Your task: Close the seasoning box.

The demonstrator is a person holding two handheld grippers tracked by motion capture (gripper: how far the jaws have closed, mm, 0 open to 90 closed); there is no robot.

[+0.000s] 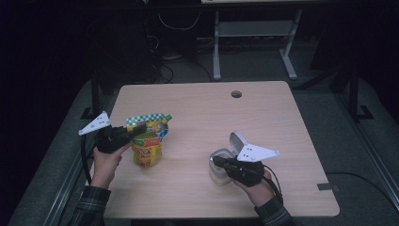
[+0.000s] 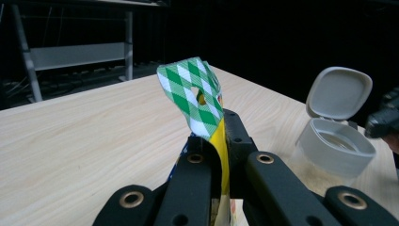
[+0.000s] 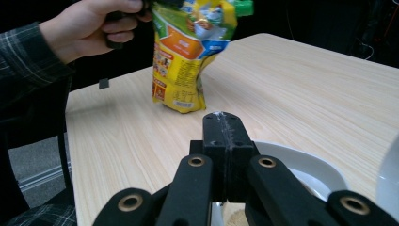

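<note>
Standing near the table's left edge (image 1: 112, 113), pouch (image 1: 147, 149) clamped in left tool (image 1: 139, 128)

High view looks down; both close tool views share the pouch (image 2: 195, 96).

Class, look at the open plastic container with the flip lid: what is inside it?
The container, lid up, holds a shallow pale layer. The right gripper covers part of its rim, and what the layer is cannot be told.

Bare table (image 1: 244, 122) lies open between the snack pouch (image 1: 147, 141) at the left and the flip-lid container (image 1: 221, 167) at the right, and across the whole far half beyond both.
</note>
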